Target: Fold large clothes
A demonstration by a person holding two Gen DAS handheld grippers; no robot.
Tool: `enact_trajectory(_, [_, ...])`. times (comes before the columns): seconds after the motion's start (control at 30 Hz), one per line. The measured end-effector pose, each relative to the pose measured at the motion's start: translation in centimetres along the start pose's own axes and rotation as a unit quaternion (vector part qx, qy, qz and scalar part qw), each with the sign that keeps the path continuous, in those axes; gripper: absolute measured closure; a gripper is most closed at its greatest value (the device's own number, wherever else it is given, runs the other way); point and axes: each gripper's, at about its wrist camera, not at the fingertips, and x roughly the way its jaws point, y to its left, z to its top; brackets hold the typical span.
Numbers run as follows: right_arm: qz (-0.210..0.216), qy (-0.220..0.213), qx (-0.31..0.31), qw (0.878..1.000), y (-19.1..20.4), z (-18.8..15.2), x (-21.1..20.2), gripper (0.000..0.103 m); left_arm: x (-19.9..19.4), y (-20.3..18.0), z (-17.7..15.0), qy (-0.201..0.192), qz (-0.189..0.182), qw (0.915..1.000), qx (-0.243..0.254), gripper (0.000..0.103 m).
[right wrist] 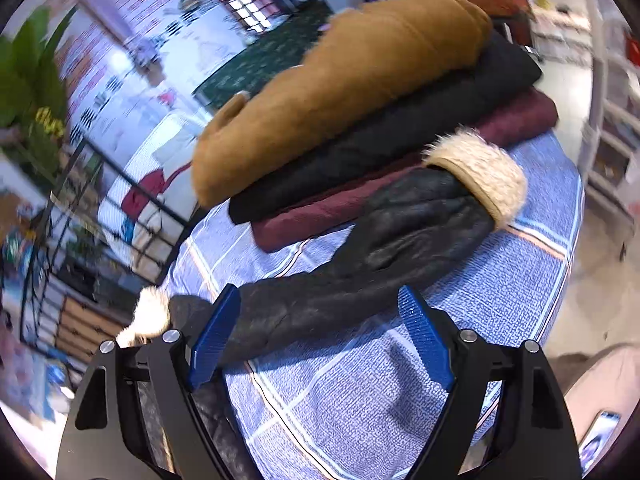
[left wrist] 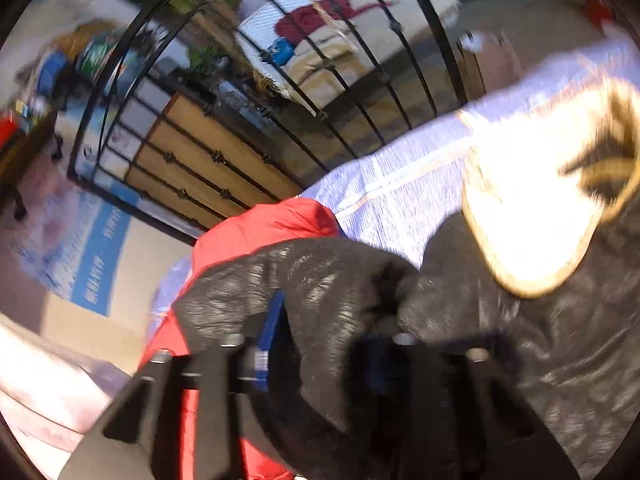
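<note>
A black leather jacket [right wrist: 392, 236] with cream fur cuffs [right wrist: 484, 172] lies on the blue checked tablecloth [right wrist: 400, 392]. One sleeve runs toward my right gripper [right wrist: 320, 340], which is open; its left finger [right wrist: 216, 336] lies against the sleeve. A second fur cuff [right wrist: 148, 316] shows at the left. In the left wrist view the black leather [left wrist: 336, 288] is bunched over my left gripper [left wrist: 316, 344], which looks shut on it; the fingertips are hidden. A red garment [left wrist: 260, 232] lies beneath the leather. Bright fur trim [left wrist: 532, 200] fills the right.
A stack of folded coats sits at the back of the table: tan [right wrist: 344, 84] on top, black [right wrist: 400, 128], maroon [right wrist: 516, 116] below. A black metal railing [left wrist: 224, 136] stands beyond the table edge. A phone [right wrist: 598, 440] lies at lower right.
</note>
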Motion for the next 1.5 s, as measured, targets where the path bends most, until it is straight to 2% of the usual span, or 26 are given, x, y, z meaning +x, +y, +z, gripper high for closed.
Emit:
enact_trajectory(0.07, [0.009, 0.008, -0.017, 1.0, 1.2, -0.6, 0.5, 0.022, -1.6, 4.9, 0.1, -0.012, -0.075, 0.9919, -0.101, 0.08])
enact_trajectory(0.1, [0.017, 0.014, -0.019, 1.0, 1.7, -0.9, 0.8, 0.022, -2.5, 7.2, -0.5, -0.024, -0.097, 0.9836, -0.15, 0.081])
enact_trajectory(0.13, [0.031, 0.022, -0.021, 0.999, 2.5, -1.2, 1.3, 0.022, -3.9, 9.9, -1.6, -0.049, -0.133, 0.9682, -0.206, 0.082])
enact_trajectory(0.2, [0.057, 0.031, -0.034, 0.997, 4.3, -2.0, 1.8, 0.022, -7.4, 14.3, -5.3, -0.131, -0.19, 0.9271, -0.295, 0.083])
enact_trajectory(0.27, [0.096, 0.037, -0.064, 0.993, 7.0, -3.1, 2.1, 0.022, -10.6, 18.1, -10.6, -0.207, -0.213, 0.8745, -0.384, 0.082])
enact_trajectory(0.3, [0.122, 0.047, -0.089, 0.987, 8.6, -4.0, 2.5, 0.022, -11.2, 19.5, -13.8, -0.221, -0.218, 0.8456, -0.435, 0.075])
enact_trajectory(0.33, [0.147, 0.07, -0.116, 0.98, 10.4, -5.2, 3.3, 0.022, -11.0, 20.2, -16.0, -0.219, -0.217, 0.8255, -0.473, 0.071])
enact_trajectory(0.37, [0.161, 0.096, -0.136, 0.973, 12.0, -6.5, 4.2, 0.022, -10.1, 20.4, -18.5, -0.196, -0.226, 0.8082, -0.508, 0.067])
enact_trajectory(0.4, [0.175, 0.127, -0.157, 0.964, 13.7, -8.0, 5.2, 0.022, -8.8, 20.2, -20.3, -0.158, -0.234, 0.8052, -0.521, 0.065])
enact_trajectory(0.43, [0.186, 0.16, -0.178, 0.953, 15.6, -10.0, 6.3, 0.022, -7.5, 19.7, -21.8, -0.12, -0.231, 0.8078, -0.529, 0.064])
enact_trajectory(0.47, [0.19, 0.187, -0.199, 0.943, 17.2, -11.7, 7.2, 0.022, -6.6, 19.3, -23.1, -0.094, -0.221, 0.8093, -0.536, 0.058])
enact_trajectory(0.5, [0.193, 0.21, -0.226, 0.932, 19.0, -13.9, 7.9, 0.022, -5.7, 19.0, -24.9, -0.07, -0.206, 0.8051, -0.552, 0.051])
enact_trajectory(0.53, [0.188, 0.224, -0.255, 0.922, 20.8, -16.2, 8.5, 0.022, -5.2, 18.7, -26.3, -0.059, -0.198, 0.797, -0.568, 0.047])
enact_trajectory(0.6, [0.161, 0.252, -0.299, 0.906, 23.4, -20.1, 9.5, 0.022, -4.2, 18.7, -29.5, -0.033, -0.185, 0.7716, -0.608, 0.031])
enact_trajectory(0.63, [0.15, 0.266, -0.317, 0.898, 24.3, -22.0, 10.0, 0.022, -3.9, 18.7, -30.7, -0.024, -0.185, 0.7599, -0.623, 0.03])
enact_trajectory(0.7, [0.144, 0.281, -0.326, 0.891, 25.0, -24.3, 10.6, 0.022, -4.0, 18.9, -32.7, -0.03, -0.202, 0.7489, -0.63, 0.027])
enact_trajectory(0.77, [0.14, 0.288, -0.33, 0.888, 24.9, -25.6, 10.9, 0.022, -4.7, 19.0, -34.0, -0.033, -0.204, 0.7577, -0.619, 0.023])
enact_trajectory(0.83, [0.14, 0.291, -0.329, 0.887, 24.5, -25.9, 11.3, 0.022, -5.9, 20.3, -35.8, -0.037, -0.193, 0.7743, -0.602, 0.022])
enact_trajectory(0.93, [0.15, 0.302, -0.302, 0.891, 23.6, -25.2, 12.0, 0.022, -7.9, 22.4, -38.8, -0.046, -0.188, 0.7723, -0.605, 0.022])
enact_trajectory(1.03, [0.155, 0.314, -0.275, 0.895, 23.1, -24.8, 12.5, 0.022, -11.9, 25.6, -41.9, -0.062, -0.108, 0.7783, -0.615, 0.018])
enact_trajectory(1.1, [0.149, 0.315, -0.285, 0.893, 23.6, -25.3, 12.8, 0.022, -14.6, 27.0, -43.4, -0.069, -0.053, 0.7842, -0.614, 0.018])
enact_trajectory(1.13, [0.146, 0.313, -0.293, 0.891, 23.7, -25.5, 12.9, 0.022, -15.9, 27.5, -44.3, -0.078, -0.042, 0.7871, -0.611, 0.018])
enact_trajectory(1.2, [0.137, 0.306, -0.313, 0.889, 24.0, -26.1, 12.9, 0.022, -17.5, 28.0, -44.5, -0.091, -0.05, 0.7924, -0.601, 0.016])
enact_trajectory(1.3, [0.127, 0.301, -0.331, 0.885, 24.5, -26.6, 12.8, 0.021, -17.6, 27.7, -43.4, -0.09, -0.065, 0.8099, -0.576, 0.014])
enact_trajectory(1.47, [0.128, 0.303, -0.333, 0.884, 24.5, -26.3, 12.7, 0.02, -15.2, 27.1, -41.5, -0.094, -0.043, 0.8365, -0.538, 0.012])
enact_trajectory(1.5, [0.131, 0.304, -0.33, 0.884, 24.4, -26.2, 12.7, 0.02, -14.2, 27.5, -40.8, -0.097, -0.035, 0.845, -0.525, 0.012])
